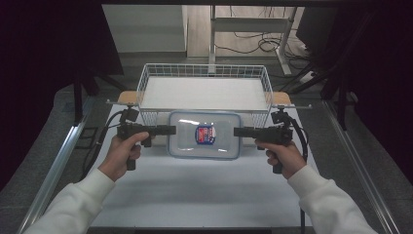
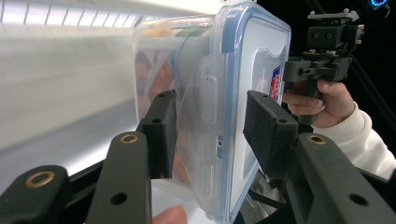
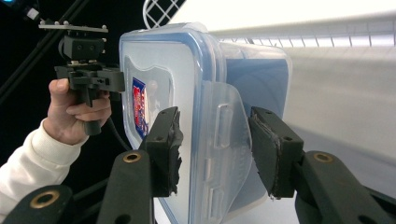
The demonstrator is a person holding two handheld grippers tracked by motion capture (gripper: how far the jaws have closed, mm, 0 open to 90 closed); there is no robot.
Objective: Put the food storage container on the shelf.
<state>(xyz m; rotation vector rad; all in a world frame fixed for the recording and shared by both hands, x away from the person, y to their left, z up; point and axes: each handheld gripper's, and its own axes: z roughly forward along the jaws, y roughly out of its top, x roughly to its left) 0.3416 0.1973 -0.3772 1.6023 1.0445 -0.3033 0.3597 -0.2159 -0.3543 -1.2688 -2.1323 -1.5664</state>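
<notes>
White tabletop (image 1: 204,190) lying under dim surroundings, desk legs and cables (image 1: 253,46) showing beyond. Wire basket (image 1: 204,73) sitting at far edge, clear lidded container (image 1: 204,135) lying just before it on the table. Left gripper (image 1: 171,129) and right gripper (image 1: 237,131) meeting container's opposite short ends. Jaws of each standing apart, straddling a side latch (image 2: 205,100); pad contact unclear.
</notes>
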